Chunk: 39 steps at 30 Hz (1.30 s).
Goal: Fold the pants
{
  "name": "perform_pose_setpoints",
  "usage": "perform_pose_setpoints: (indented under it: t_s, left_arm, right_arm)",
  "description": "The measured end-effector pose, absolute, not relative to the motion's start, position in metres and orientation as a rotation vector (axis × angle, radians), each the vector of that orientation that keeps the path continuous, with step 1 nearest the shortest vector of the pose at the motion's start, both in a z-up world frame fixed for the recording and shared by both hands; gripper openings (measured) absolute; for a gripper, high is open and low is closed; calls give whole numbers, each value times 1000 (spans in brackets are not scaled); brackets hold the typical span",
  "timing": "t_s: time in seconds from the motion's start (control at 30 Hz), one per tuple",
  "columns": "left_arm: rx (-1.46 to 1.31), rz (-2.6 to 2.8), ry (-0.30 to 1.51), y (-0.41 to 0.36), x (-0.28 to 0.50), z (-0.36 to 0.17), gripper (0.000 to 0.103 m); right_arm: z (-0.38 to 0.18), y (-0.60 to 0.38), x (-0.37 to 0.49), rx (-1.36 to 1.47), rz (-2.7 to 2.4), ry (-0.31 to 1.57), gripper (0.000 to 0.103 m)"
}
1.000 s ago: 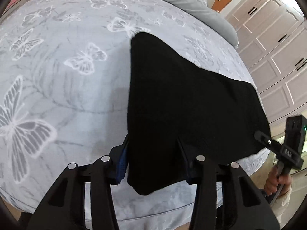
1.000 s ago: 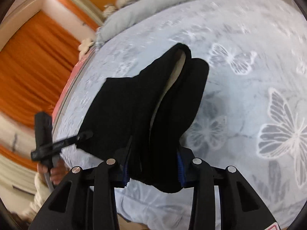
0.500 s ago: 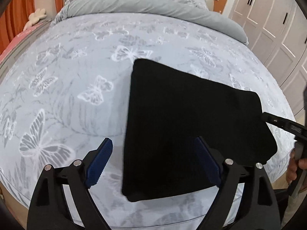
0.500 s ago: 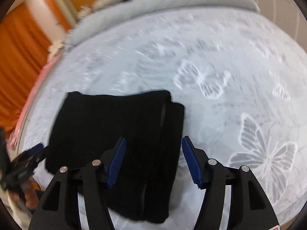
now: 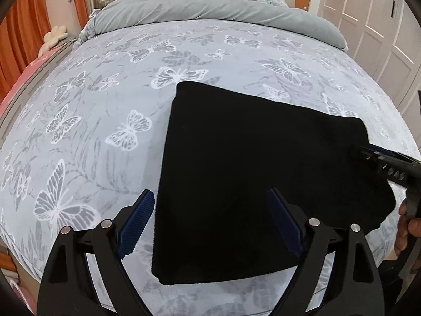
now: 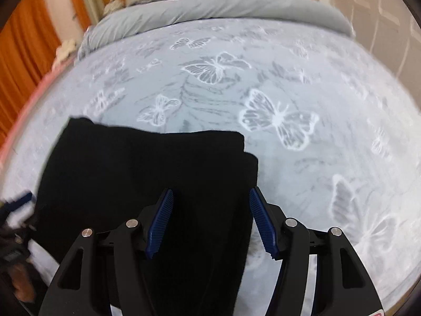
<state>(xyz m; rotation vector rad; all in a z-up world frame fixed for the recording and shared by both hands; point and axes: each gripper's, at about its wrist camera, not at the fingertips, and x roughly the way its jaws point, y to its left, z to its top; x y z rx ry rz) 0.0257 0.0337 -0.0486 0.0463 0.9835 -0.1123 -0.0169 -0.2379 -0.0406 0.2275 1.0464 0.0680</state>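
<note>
Covering nearly the whole scene, the pale grey bedspread printed with white butterflies [image 5: 110, 100] runs back to a rolled plain grey duvet [image 5: 210, 13] at the far end, with orange curtains [image 5: 23, 23] on the left and white panelled wardrobe doors [image 5: 381, 21] on the right. Near the bed's front edge lie the black fabric pants [image 5: 236, 171], folded into a flat, roughly rectangular stack; in the right wrist view their right side [image 6: 147, 173] shows a stepped double edge of layers. Above the stack's near left corner, the black left gripper with blue ribbed pads [image 5: 210, 223] has just opened its jaws wide, and nothing is clamped between them. Over the stack's near right edge, the matching right gripper [image 6: 210, 221] has likewise been opening and hangs clear of the cloth.
</note>
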Motion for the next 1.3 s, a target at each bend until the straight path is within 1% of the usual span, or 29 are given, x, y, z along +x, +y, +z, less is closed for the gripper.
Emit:
perform_pose_setpoints:
  t_s: [0.03, 0.07, 0.1, 0.13, 0.2, 0.23, 0.33, 0.37, 0.4, 0.43, 0.47, 0.5, 0.53, 0.57, 0.63, 0.67, 0.87, 1.03, 1.17, 1.3]
  left_arm:
    - [47, -107, 984, 35, 26, -49, 85]
    - [46, -104, 985, 37, 25, -49, 85]
    - [48, -103, 985, 39, 24, -49, 85]
    - [49, -101, 987, 41, 24, -50, 85]
    - [16, -123, 1012, 51, 23, -53, 92]
    - [-24, -147, 1039, 58, 23, -57, 93]
    - [-180, -210, 1153, 81, 28, -78, 92]
    - [-248, -243, 1203, 88, 30, -89, 86]
    - [-338, -287, 1257, 96, 33, -102, 84]
    - [-375, -297, 1250, 101, 33, -104, 82]
    - [-376, -312, 1242, 101, 33, -102, 59]
    - [-396, -373, 1242, 99, 33, -99, 54]
    - [-406, -362, 1235, 100, 32, -96, 45]
    - [-414, -367, 1227, 100, 31, -94, 33]
    - [-433, -386, 1195, 100, 27, -81, 25]
    - [-433, -388, 1177, 100, 26, -72, 23]
    - [-366, -431, 1046, 93, 17, 9, 22]
    - [-294, -454, 910, 91, 26, 90, 22]
    - [-227, -454, 793, 83, 42, 147, 22]
    - [-191, -437, 686, 73, 79, 186, 22]
  right_arm:
    - [-40, -241, -20, 249, 80, 1052, 65]
    - [-39, -244, -24, 264, 93, 1056, 73]
    - [-40, -248, -30, 286, 109, 1068, 76]
    - [-44, -250, -36, 304, 127, 1090, 76]
    - [-52, -250, -45, 341, 172, 1139, 76]
    - [-60, -249, -51, 360, 208, 1179, 76]
    - [-79, -250, -59, 435, 293, 1224, 76]
    - [-82, -251, -61, 465, 300, 1216, 77]
    - [-85, -253, -62, 489, 311, 1207, 76]
    - [-85, -254, -62, 497, 327, 1198, 74]
    - [-83, -253, -62, 522, 365, 1191, 51]
    - [-80, -255, -62, 541, 367, 1183, 42]
    - [-73, -254, -64, 538, 368, 1167, 40]
    - [-64, -251, -66, 524, 368, 1146, 37]
    - [-42, -242, -70, 499, 382, 1097, 36]
    - [-29, -239, -73, 493, 392, 1070, 36]
    - [53, -232, -80, 440, 444, 952, 35]
    - [123, -233, -66, 391, 497, 851, 35]
    - [174, -232, -42, 322, 505, 748, 36]
    - [208, -236, 0, 302, 502, 654, 36]
